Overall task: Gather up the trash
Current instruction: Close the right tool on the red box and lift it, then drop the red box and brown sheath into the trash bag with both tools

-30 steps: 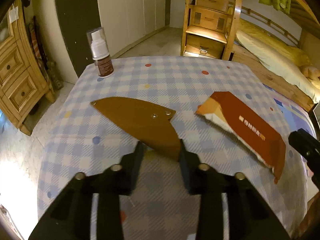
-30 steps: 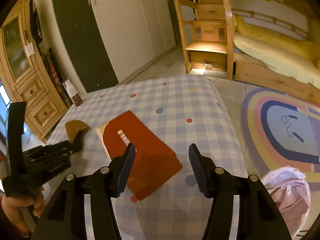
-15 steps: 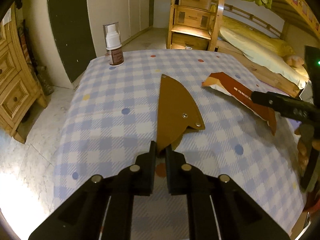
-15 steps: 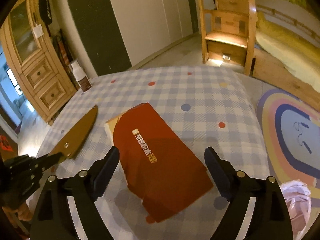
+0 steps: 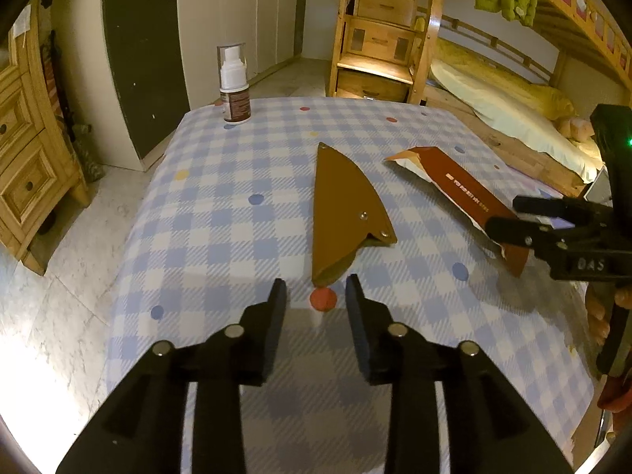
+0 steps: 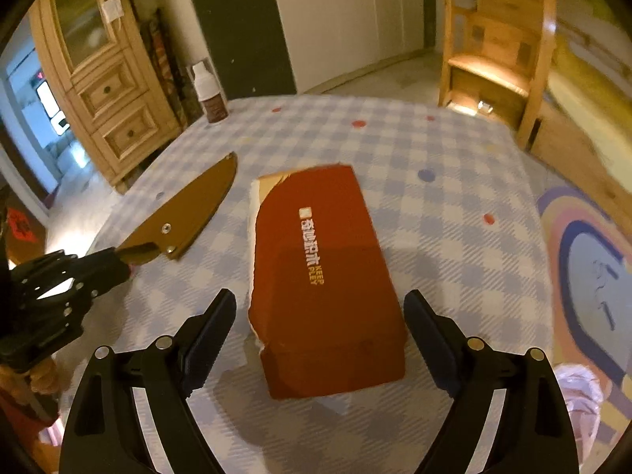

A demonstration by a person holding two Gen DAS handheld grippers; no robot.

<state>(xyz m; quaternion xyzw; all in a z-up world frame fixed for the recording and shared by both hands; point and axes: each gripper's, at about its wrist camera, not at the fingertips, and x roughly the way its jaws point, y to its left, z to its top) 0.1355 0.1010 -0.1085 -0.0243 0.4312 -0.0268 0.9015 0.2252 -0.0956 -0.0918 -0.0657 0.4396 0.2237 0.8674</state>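
Bedroom setting: checked blue-and-white tablecloth [image 5: 221,237] with coloured dots, covering a table; all positions below are given relative to the brown sheath.

1. Left gripper [image 5: 316,296], nearest in its own view. Tongs apart, holding nothing, tips just short of the sheath's near end, a red dot of the cloth between them.
2. Brown sheath [image 5: 345,205], flat, blade-shaped, two rivets near its wide end (point directed away from the left gripper). It lies on the cloth, near the table's middle. In the right wrist view it lies at the left [image 6: 189,213], with the left gripper's tips [image 6: 118,264] at its wide end; whether they touch it cannot be told.
3. Red torn package [image 6: 324,276], printed lettering on top, pale inner layer showing at its far left edge. It lies flat on the cloth to the right of the sheath, apart from it.
4. Right gripper [image 6: 320,328]. Tongs wide apart, one on each side of the package's near end, not closed on it.
5. White pump bottle [image 5: 234,85] with brown label, upright at the table's far left corner, well beyond the sheath.
6. Wooden bunk bed [image 5: 493,91] with stair drawers, farther still, to the right.
7. Pine dresser [image 5: 27,166], on the floor far left.
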